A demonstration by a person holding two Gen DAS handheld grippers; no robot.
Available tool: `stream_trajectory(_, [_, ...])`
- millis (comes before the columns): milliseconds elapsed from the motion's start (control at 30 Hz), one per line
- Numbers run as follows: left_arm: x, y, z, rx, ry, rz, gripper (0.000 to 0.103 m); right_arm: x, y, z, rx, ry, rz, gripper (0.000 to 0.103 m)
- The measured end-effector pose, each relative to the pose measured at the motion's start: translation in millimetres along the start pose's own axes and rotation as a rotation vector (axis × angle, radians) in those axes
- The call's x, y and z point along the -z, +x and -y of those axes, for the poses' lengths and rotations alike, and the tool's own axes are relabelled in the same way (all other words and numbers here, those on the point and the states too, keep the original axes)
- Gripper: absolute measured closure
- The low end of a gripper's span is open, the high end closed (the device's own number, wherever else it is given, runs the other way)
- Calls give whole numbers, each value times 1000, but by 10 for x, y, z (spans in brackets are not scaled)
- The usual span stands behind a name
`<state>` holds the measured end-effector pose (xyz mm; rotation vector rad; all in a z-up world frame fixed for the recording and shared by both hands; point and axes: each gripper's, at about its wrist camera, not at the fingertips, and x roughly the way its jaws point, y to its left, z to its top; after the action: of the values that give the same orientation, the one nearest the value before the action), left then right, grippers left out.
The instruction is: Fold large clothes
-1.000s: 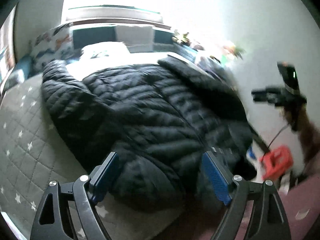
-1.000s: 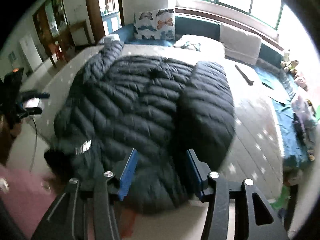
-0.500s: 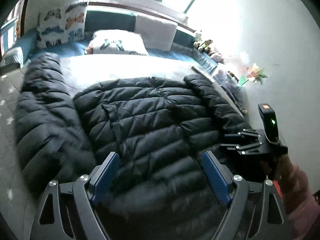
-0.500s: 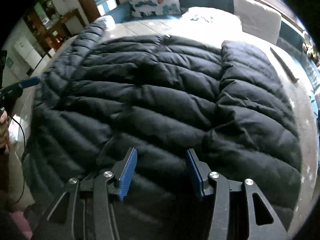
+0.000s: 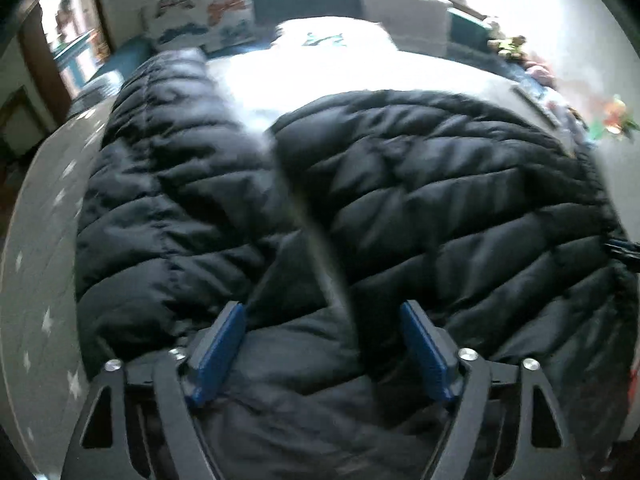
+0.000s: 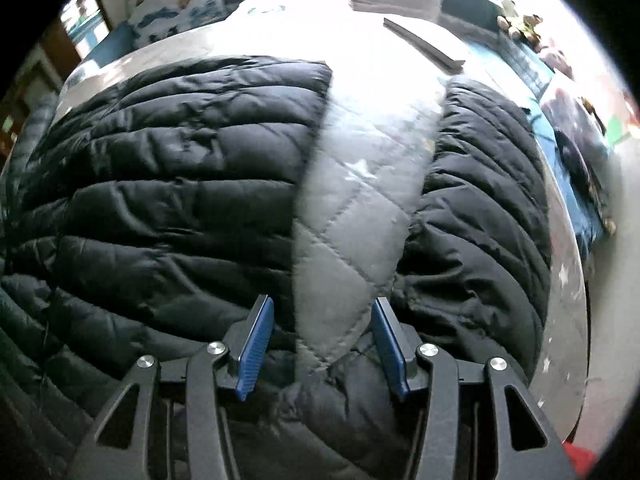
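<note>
Both sets of jaws stand apart, clamped on nothing. On the left gripper (image 5: 322,350) the jaws have just been closing a little, yet a wide gap remains; puffy black fabric of the down jacket (image 5: 440,208) lies under and between the blue pads (image 5: 218,356), and the blurred view does not show whether the pads touch it. On the right gripper (image 6: 320,350) the jaws are set narrower but still parted, and they frame the spot where the jacket (image 6: 168,184) meets a wedge of bare quilt; the pads (image 6: 256,346) do not press on anything that can be made out.

Seen from the left wrist, the jacket's body fills the right of the view, and its sleeve (image 5: 168,184) runs up the left side, a thin pale strip of bedding between them. Seen from the right wrist, the body lies on the left and the other sleeve (image 6: 484,216) on the right, with the grey quilt (image 6: 360,200) between.

The jacket lies spread flat on a bed, on that grey quilted cover with white stars. At the head of the bed stand a butterfly-print pillow (image 5: 204,16) and a white pillow (image 5: 332,40). A dark flat strip (image 6: 424,46) lies on the bed beyond the jacket. Small toys (image 6: 520,26) sit at the far right corner.
</note>
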<state>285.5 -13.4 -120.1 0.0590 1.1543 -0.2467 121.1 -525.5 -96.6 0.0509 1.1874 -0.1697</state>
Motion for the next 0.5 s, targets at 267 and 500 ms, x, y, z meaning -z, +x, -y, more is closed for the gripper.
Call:
stream_trajectory(267, [312,-130,-219,-166,-109,3,42,208,-94,-34,-18,-14,31,47])
stream_trajectory(500, [45,-479,-75,162,-145,23,1,78,-158,-105,-287,30,46,35])
